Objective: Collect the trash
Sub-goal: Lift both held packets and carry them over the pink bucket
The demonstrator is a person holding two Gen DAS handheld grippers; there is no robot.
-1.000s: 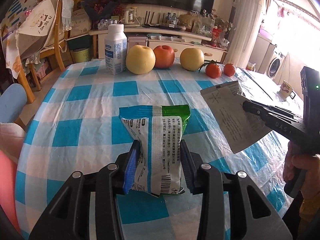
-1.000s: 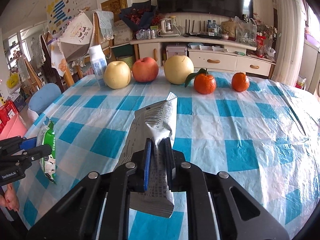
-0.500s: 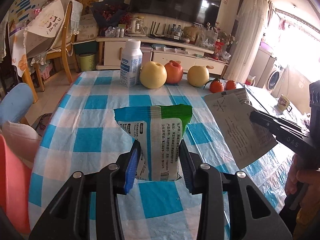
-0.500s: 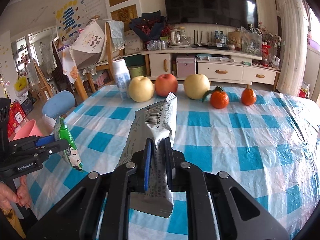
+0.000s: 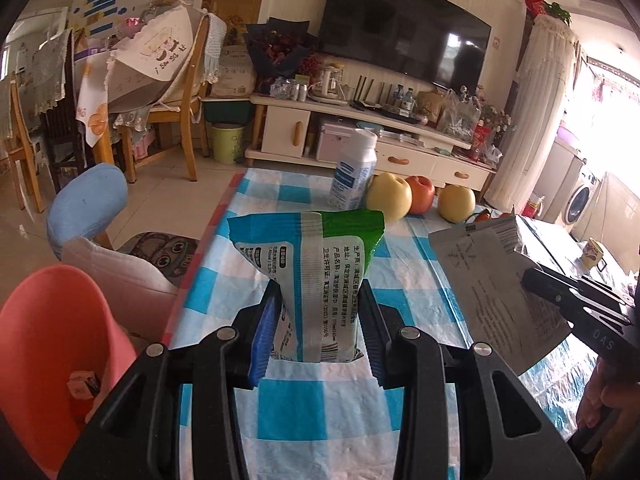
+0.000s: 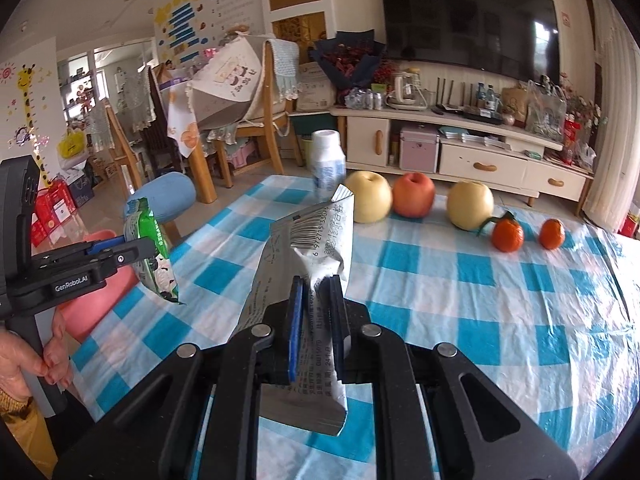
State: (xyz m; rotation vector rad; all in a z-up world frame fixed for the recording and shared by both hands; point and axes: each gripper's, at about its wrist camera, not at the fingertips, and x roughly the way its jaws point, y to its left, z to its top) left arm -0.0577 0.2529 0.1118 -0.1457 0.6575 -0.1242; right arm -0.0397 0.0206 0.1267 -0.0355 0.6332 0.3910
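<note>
Trash in two pieces: a green-and-white packet point(image 5: 316, 276) clamped between the pads of the left tool point(image 5: 318, 336), and a grey printed wrapper point(image 6: 308, 280) pinched flat in the nearly shut right tool point(image 6: 316, 328); both hang clear above the checked tabletop point(image 6: 460, 280). Both pieces are judged light, thin and limp film: the wrapper creases at the pinch and its free ends flop, while the packet looks slightly puffed and yields where it is squeezed. Such film is probably slick, so a hold across the middle of the body, as here, seems safer than one at an edge. Left wrist view alone shows a pink bin point(image 5: 52, 360) beside the tabletop, low at left, with a small carton inside, and the packet's printed back. Right wrist view alone shows the wrapper's barcode, two tangerines point(image 6: 528, 234) unobstructed, and the hand point(image 6: 28, 356) gripping the left tool's handle.
</note>
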